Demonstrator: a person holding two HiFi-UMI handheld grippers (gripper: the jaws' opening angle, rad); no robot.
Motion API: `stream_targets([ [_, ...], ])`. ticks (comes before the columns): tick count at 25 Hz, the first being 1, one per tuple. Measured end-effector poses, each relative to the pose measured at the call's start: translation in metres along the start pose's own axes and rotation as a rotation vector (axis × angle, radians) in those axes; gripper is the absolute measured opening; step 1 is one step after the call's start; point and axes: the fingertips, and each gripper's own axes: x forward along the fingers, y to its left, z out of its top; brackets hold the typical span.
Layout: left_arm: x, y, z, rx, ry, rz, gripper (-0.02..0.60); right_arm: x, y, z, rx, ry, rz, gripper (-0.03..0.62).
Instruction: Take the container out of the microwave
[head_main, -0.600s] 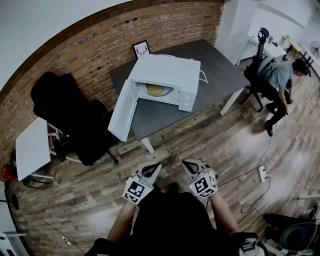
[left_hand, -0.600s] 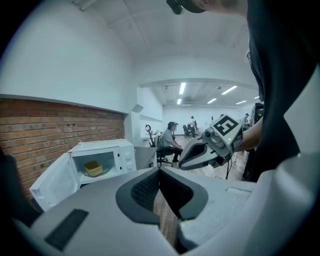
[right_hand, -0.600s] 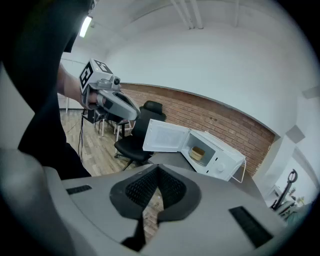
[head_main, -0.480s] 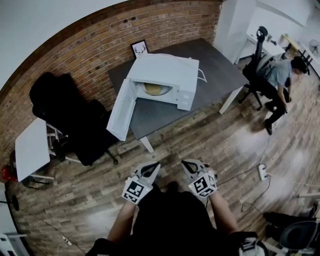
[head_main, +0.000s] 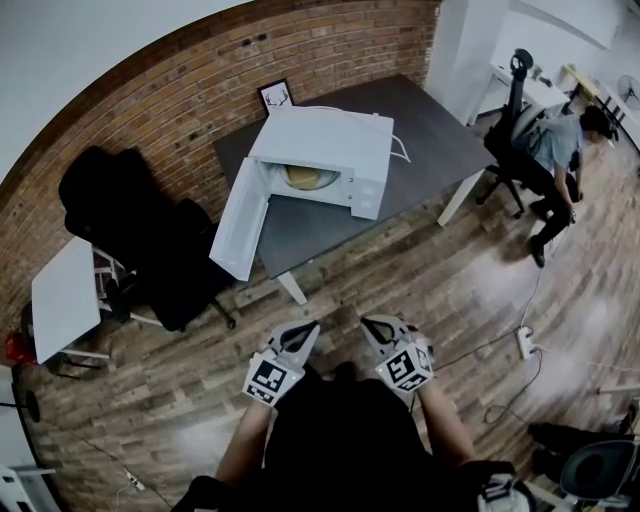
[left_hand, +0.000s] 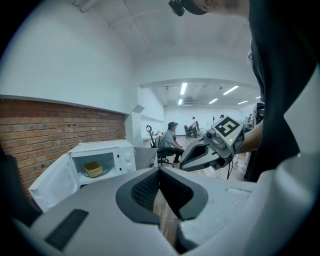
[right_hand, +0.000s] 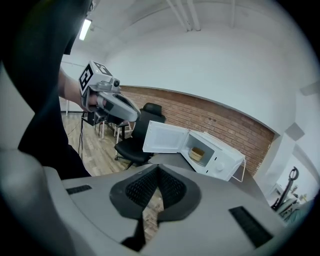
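Grippers both empty, jaws closed tip to tip. Head view: left gripper (head_main: 303, 338) and right gripper (head_main: 377, 330) at 6 o'clock, well apart from the microwave (head_main: 325, 145) at 12. The container (head_main: 308, 178) sits inside, half hidden by the roof, door (head_main: 238, 222) open. Gripper views: jaws meet on nothing, container small in the cavity. Versus earlier: grippers unmoved, microwave barely shifts in frame.

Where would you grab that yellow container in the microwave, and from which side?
By its near rim, probably: one jaw inside the wall, one outside, coming straight through the open front. The container looks open-topped, and the microwave closes every other side; its door is swung aside.
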Motion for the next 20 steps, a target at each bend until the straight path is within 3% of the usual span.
stream_targets([
  [9,0.0,0.005,0.006,0.028,-0.003,0.008,0.002,0.006,-0.002,0.01,0.012,-0.029,0.001,-0.003],
  [13,-0.001,0.005,-0.002,-0.014,0.026,0.009,0.002,0.012,-0.001,0.009,0.006,-0.024,0.006,-0.003],
  [20,0.001,0.009,-0.002,-0.017,0.031,0.015,0.002,0.015,-0.002,0.003,0.009,-0.01,0.017,-0.002],
])
